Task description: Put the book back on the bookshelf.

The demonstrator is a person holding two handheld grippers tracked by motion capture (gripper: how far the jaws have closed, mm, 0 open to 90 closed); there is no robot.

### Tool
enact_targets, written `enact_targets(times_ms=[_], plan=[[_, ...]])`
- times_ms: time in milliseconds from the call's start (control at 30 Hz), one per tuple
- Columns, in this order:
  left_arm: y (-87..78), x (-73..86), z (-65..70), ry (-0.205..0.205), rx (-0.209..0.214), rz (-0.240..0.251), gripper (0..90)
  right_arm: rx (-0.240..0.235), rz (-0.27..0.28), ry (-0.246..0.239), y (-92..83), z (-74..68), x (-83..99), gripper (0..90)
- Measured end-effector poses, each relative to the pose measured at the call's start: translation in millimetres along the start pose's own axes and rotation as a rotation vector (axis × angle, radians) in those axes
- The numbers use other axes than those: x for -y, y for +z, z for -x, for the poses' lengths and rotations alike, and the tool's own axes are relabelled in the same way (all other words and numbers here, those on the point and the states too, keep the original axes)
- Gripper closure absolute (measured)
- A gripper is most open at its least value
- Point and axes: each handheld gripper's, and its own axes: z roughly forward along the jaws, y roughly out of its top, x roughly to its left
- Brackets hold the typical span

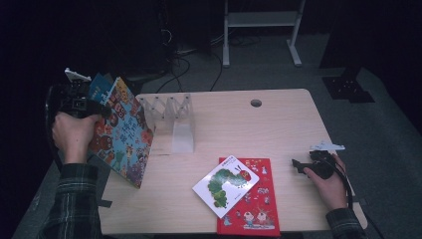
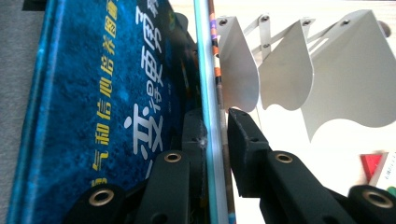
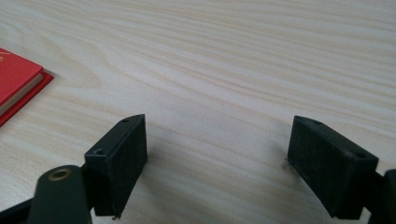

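Observation:
My left gripper is at the table's left edge, shut on two books held upright and tilted: a colourful picture book whose striped spine shows, and a dark blue book behind it. The colourful book's lower corner reaches down near the tabletop. A white divider rack stands just to their right. My right gripper rests low on the table at the right, open, with bare wood between its pads.
A white caterpillar book lies on a red book at the front middle of the wooden table. A cable hole is at the back. Cables and a stand's legs are on the floor behind.

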Motion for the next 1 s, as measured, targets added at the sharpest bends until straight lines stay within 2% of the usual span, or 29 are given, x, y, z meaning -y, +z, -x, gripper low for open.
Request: enact_targets(times_ms=[67, 233, 367, 400, 433, 467, 500, 633, 667, 767, 833, 1000], plan=[[-3.1, 0.4, -0.9, 0.007, -0.013, 0.001, 74.6, 0.0, 0.0, 0.0, 0.0, 0.0, 0.0, 18.8], [-7.3, 2.9, -6.6, -0.005, -0.01, 0.009, 73.3, 0.0, 0.0, 0.0, 0.0, 0.0, 0.0, 18.8], [-17.3, 3.9, -10.7, -0.011, -0.018, 0.041, 73.2, 0.0, 0.0, 0.0, 0.0, 0.0, 0.0, 18.8], [-21.9, 3.6, -11.5, -0.01, -0.011, 0.055, 73.4, 0.0, 0.0, 0.0, 0.0, 0.0, 0.0, 18.8], [-26.1, 3.0, -12.0, -0.01, 0.02, 0.07, 74.3, 0.0, 0.0, 0.0, 0.0, 0.0, 0.0, 18.8], [-29.4, 2.1, -10.9, -0.004, 0.023, 0.077, 74.3, 0.0, 0.0, 0.0, 0.0, 0.0, 0.0, 18.8], [-31.9, 1.2, -8.7, 0.004, 0.009, 0.076, 74.4, 0.0, 0.0, 0.0, 0.0, 0.0, 0.0, 18.8], [-32.9, 0.3, -2.9, 0.024, 0.039, 0.077, 78.1, 0.0, 0.0, 0.0, 0.0, 0.0, 0.0, 18.8], [-31.7, 0.9, -0.8, 0.029, 0.06, 0.08, 80.4, 0.0, 0.0, 0.0, 0.0, 0.0, 0.0, 18.8], [-28.3, 2.8, 5.0, 0.051, 0.081, 0.066, 89.9, 0.0, 0.0, 0.0, 0.0, 0.0, 0.0, 18.8], [-24.6, 4.1, 8.9, 0.068, 0.094, 0.047, 90.0, 0.0, 0.0, 0.0, 0.0, 0.0, 0.0, 18.8], [-17.5, 9.3, 20.4, 0.101, 0.124, 0.043, 90.0, -0.001, 0.0, -0.002, 0.0, 0.2, 0.1, 18.8]])
